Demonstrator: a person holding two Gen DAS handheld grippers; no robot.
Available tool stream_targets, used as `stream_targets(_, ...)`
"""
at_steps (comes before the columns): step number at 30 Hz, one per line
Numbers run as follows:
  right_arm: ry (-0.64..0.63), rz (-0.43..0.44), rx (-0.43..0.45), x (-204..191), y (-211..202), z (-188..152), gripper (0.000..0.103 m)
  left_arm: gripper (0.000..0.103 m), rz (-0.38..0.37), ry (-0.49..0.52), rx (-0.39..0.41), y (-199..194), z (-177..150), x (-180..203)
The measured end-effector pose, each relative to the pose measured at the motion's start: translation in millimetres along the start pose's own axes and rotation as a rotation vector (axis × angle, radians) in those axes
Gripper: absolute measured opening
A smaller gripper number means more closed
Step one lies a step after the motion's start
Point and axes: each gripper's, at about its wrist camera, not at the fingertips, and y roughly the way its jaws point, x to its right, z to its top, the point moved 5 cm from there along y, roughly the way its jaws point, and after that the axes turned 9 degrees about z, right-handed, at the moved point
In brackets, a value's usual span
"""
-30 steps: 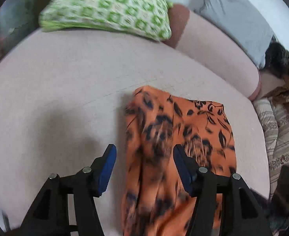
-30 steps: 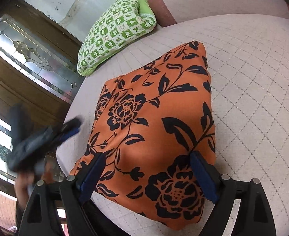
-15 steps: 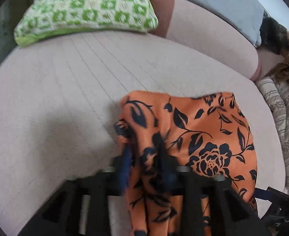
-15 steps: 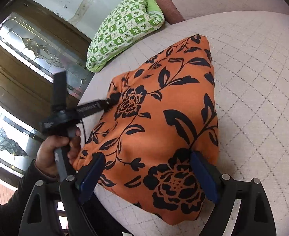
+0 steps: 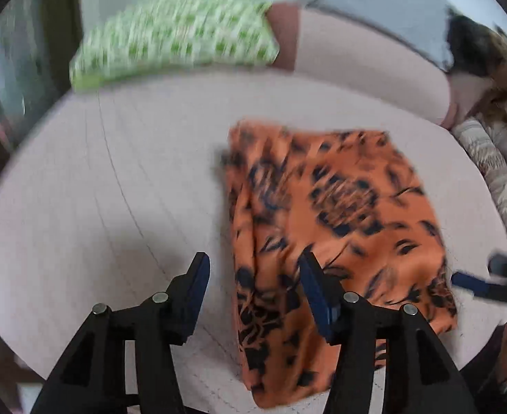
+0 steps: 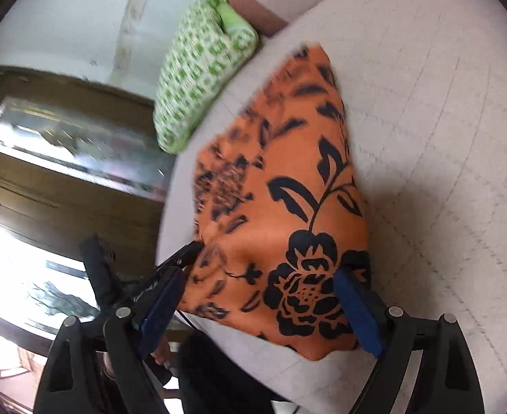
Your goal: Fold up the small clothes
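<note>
Both the left gripper (image 5: 253, 279) and right gripper (image 6: 258, 305) hover, fingers apart, over the folded orange cloth (image 5: 325, 227).

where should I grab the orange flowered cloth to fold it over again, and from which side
Judging by its pose, take the orange cloth at its bunched left edge, where layers stack into a ridge a finger could likely slide under. Come in low from the left with the left gripper, already open astride that edge.
</note>
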Motion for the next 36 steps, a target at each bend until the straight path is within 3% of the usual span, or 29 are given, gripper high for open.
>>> stream_targets(2,0.024,-0.031,0.032,9.3,-8.1,11.9,0.09,0.056,-0.062,0.024,0.053,-22.6,6.8,15.9)
stream_targets(4,0.084,-0.018,0.05,22.2,-7.4,25.9,0.09,0.057,-0.103,0.021,0.053,-22.8,9.0,26.1)
stream_targets(7,0.16,-0.031,0.043,49.1,11.9,47.2,0.09,0.057,-0.063,0.029,-0.034,12.1,-1.9,40.4)
stream_targets(9,0.19,-0.007,-0.025,59.9,34.3,48.7,0.09,0.058,-0.013,0.009,-0.112,42.5,-16.0,35.7)
stream_targets(10,0.228,-0.01,-0.059,67.4,46.8,46.9,0.088,0.059,-0.009,-0.004,-0.098,46.6,-17.7,34.3)
stream_targets(12,0.186,-0.002,-0.081,58.1,51.9,49.2,0.035,0.058,0.002,-0.003,-0.091,43.1,-17.5,34.6)
stream_targets(15,0.067,-0.088,-0.04,39.2,43.3,47.4,0.033,0.059,-0.006,0.007,-0.088,43.9,-19.7,33.8)
stream_targets(17,0.071,-0.172,-0.072,60.0,53.9,40.3,0.035,0.059,-0.008,0.006,-0.086,46.4,-19.8,34.6)
stream_targets(19,0.133,-0.109,-0.056,62.3,50.6,42.7,0.048,0.059,0.001,0.015,-0.087,44.0,-20.2,34.8)
stream_targets(20,0.145,-0.086,-0.052,56.8,46.3,46.2,0.065,0.059,-0.004,0.009,-0.09,45.4,-18.3,34.8)
stream_targets(21,0.14,-0.055,-0.034,49.8,42.9,51.2,0.076,0.059,-0.016,0.001,-0.092,45.6,-19.6,33.0)
stream_targets(23,0.1,-0.021,0.011,36.4,35.8,66.9,0.079,0.059,-0.016,-0.001,-0.089,47.5,-14.5,37.3)
stream_targets(25,0.118,-0.041,0.045,42.5,40.9,85.9,0.085,0.059,-0.012,0.0,-0.087,44.3,-18.3,38.0)
stream_targets(27,0.178,-0.037,0.008,58.7,62.8,98.2,0.082,0.059,-0.014,-0.006,-0.089,45.5,-18.3,40.0)
stream_targets(28,0.226,-0.015,-0.038,66.7,78.8,99.1,0.066,0.059,-0.017,-0.01,-0.092,45.1,-19.1,39.1)
stream_targets(29,0.233,-0.008,-0.03,63.4,80.6,99.4,0.03,0.059,-0.024,-0.017,-0.096,44.8,-20.1,37.4)
stream_targets(31,0.108,-0.017,0.003,36.4,73.8,99.5,0.028,0.059,-0.034,-0.024,-0.096,45.7,-18.9,35.3)
stream_targets(34,0.174,-0.108,-0.019,70.0,82.8,95.7,0.028,0.06,-0.027,-0.011,-0.091,48.8,-18.4,38.1)
stream_targets(36,0.203,-0.079,-0.008,69.5,79.2,94.9,0.041,0.06,-0.017,-0.01,-0.092,47.9,-18.3,37.4)
